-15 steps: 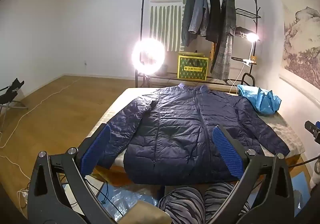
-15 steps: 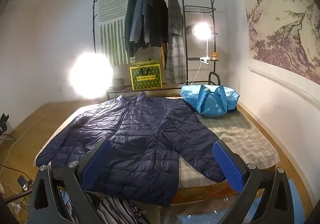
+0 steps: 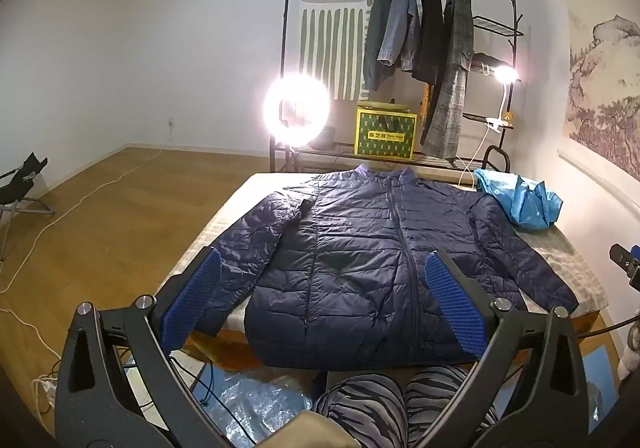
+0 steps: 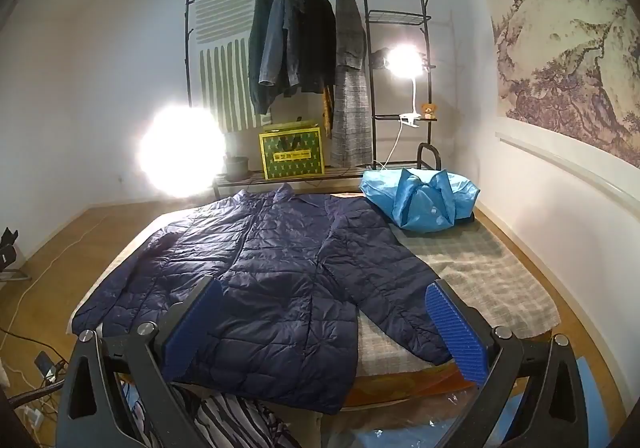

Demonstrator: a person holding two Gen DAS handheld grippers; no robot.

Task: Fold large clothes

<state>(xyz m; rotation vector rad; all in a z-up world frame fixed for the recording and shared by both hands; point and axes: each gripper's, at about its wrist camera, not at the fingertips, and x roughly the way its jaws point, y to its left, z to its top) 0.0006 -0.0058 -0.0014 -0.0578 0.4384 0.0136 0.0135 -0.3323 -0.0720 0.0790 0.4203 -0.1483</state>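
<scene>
navy puffer jacket [image 3: 360, 268] spread flat, front up, zip closed, on low padded table [image 4: 480, 272]; sleeves splayed left and right, hem over near edge, likely laid out ready for folding. quilted, shiny, puffy shell; likely slippery. left gripper [image 3: 320, 300] and right gripper [image 4: 324, 324] both gape fully, hold nothing, hover near hem. crinkly blue bag [image 4: 420, 200] at far right corner.

One jacket, two lamps, four hanging coats

One navy puffer jacket [image 3: 360, 268] lies flat; one blue bag [image 3: 520, 200] at two o'clock; four garments [image 3: 420, 28] and two lights [image 3: 296, 110] at twelve.
</scene>
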